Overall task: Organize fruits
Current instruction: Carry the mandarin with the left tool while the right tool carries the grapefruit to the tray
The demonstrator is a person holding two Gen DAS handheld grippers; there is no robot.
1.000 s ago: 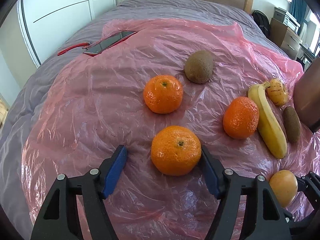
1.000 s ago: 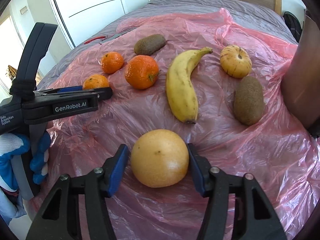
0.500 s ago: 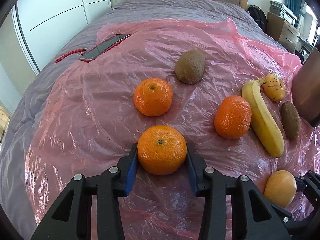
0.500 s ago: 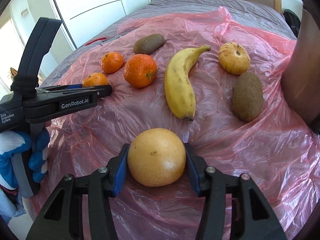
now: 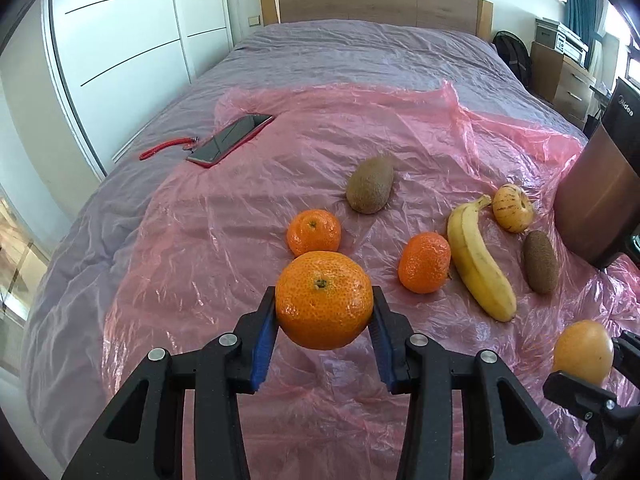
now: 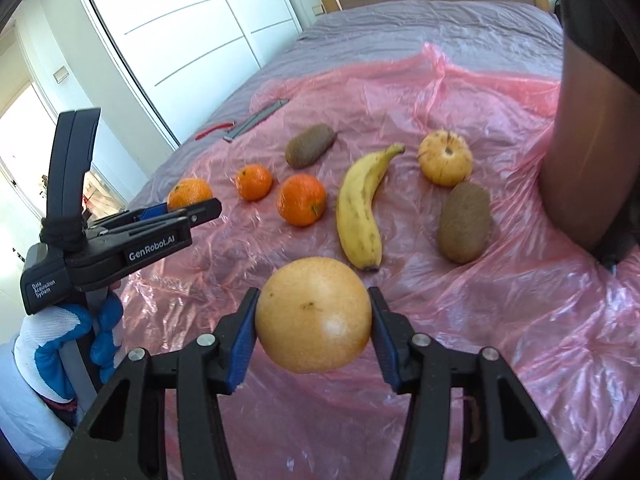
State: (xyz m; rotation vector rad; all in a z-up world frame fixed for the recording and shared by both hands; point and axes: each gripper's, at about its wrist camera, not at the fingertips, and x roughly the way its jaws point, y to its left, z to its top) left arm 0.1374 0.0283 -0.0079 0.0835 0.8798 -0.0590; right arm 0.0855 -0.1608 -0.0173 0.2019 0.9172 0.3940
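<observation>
Left gripper [image 5: 324, 316] is clamping a mandarin [image 5: 324, 306], and right gripper [image 6: 313, 326] a yellow grapefruit [image 6: 314, 315], both fruits lifted above the pink plastic sheet [image 5: 200, 240] covering a grey bed [image 5: 360, 52]; white wardrobe doors [image 5: 128, 52] are flanking it.

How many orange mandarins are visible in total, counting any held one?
3. One round orange mandarin is clamped in the left gripper; a second mandarin lies just behind it; a third mandarin lies beside the yellow banana.
</observation>
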